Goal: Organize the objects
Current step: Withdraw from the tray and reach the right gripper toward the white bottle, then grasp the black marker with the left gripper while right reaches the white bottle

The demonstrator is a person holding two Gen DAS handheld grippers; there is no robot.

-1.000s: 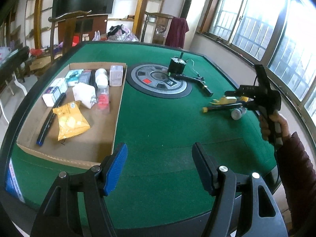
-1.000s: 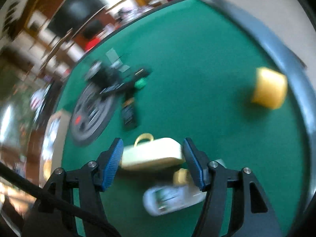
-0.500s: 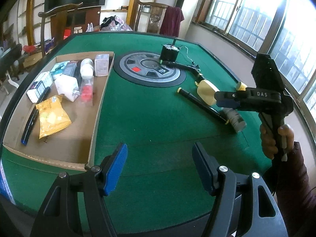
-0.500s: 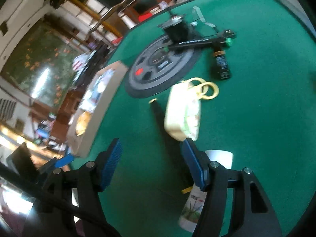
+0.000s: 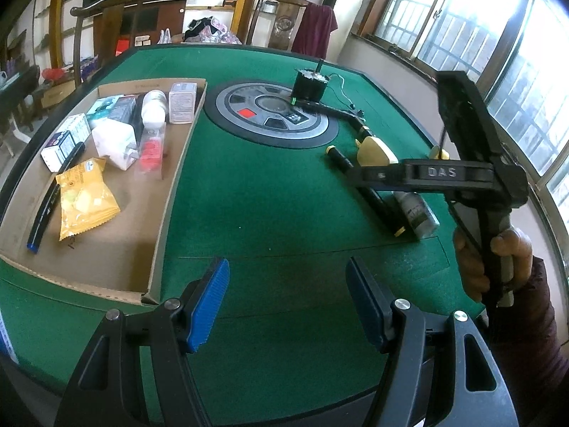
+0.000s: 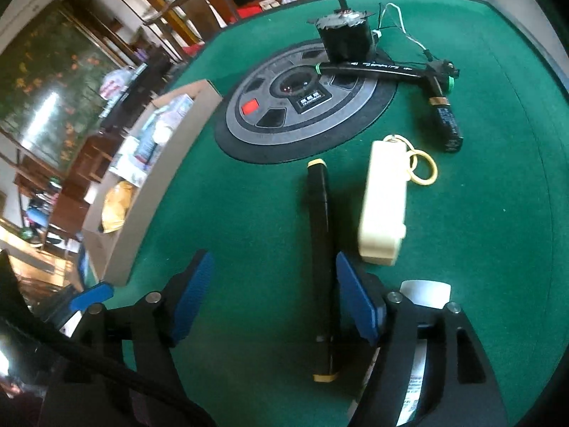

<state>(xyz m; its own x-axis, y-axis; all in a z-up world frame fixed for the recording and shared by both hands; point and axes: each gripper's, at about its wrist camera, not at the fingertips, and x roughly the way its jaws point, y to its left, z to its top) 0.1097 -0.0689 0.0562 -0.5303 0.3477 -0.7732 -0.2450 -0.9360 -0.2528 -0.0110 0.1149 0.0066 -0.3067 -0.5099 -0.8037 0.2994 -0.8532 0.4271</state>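
Sorting partly done: box (image 5: 170, 174) already holds several items.
Marker (image 6: 322, 235), case (image 6: 384, 206) and bottle (image 5: 418, 211) remain on table (image 5: 266, 213); both grippers, left (image 5: 288, 302) and right (image 6: 274, 299), gape empty.

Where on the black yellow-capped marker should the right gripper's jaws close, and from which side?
Grip the black marker mid-barrel, coming from above with the right gripper, jaws across its width. It lies flat on the table; the cream case lies close beside it, so keep that jaw tight to the barrel.
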